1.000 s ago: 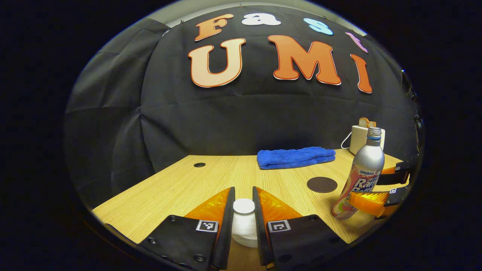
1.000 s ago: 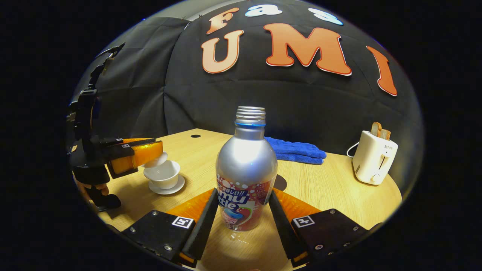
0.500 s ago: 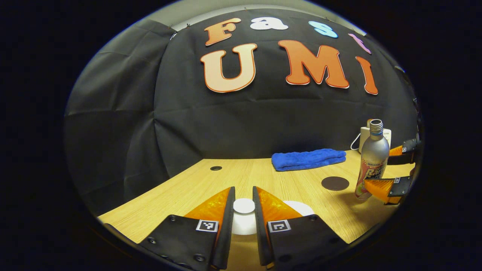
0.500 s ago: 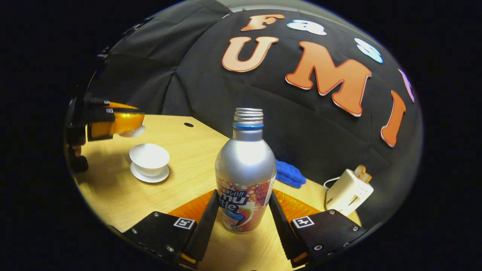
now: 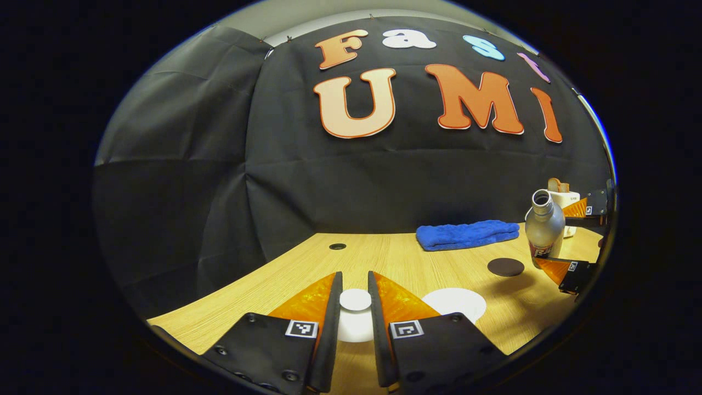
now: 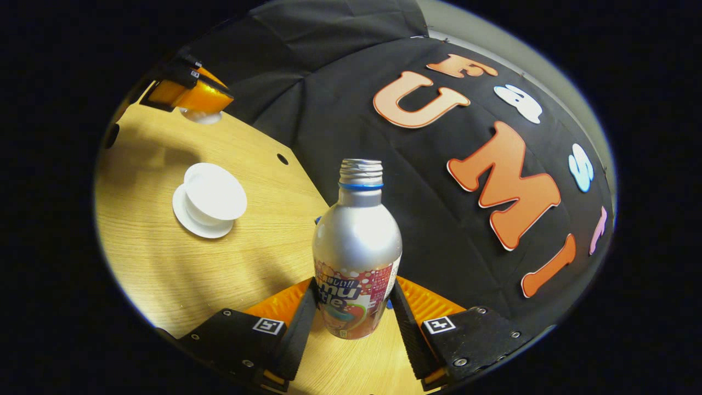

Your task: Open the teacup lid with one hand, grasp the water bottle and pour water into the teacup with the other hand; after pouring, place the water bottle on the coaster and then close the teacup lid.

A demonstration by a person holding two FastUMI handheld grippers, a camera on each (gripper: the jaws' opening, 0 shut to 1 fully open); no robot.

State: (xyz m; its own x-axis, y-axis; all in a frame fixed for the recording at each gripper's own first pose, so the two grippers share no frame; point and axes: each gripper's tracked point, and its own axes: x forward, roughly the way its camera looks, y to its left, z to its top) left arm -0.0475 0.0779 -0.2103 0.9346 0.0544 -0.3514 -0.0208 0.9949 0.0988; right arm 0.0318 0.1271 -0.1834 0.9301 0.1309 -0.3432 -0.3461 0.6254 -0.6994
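The left hand-held gripper (image 5: 355, 312) is clenched on the knob of the teacup lid (image 5: 355, 300), and compared with a second ago it has carried that lid up and clear of the teacup (image 6: 215, 191), which now sits open on its saucer (image 6: 192, 219). From the right gripper view, the lid hangs well beyond the teacup, toward the far desk (image 6: 164, 263) edge. That's the opening step done.

The right hand-held gripper (image 6: 354, 323) grips the water bottle (image 6: 356, 252) low on its printed body, and the view has rolled hard since half a second ago: the bottle is off the desk and tilting. In the left gripper view its open mouth leans toward the teacup's side, just past the coaster (image 5: 505, 267). The pour looks about to begin, though no water is running yet.

The bottle's label shows part-words, "mu" and "tle", with some Japanese script too small to read. A blue towel (image 5: 466, 234) lies behind the coaster.
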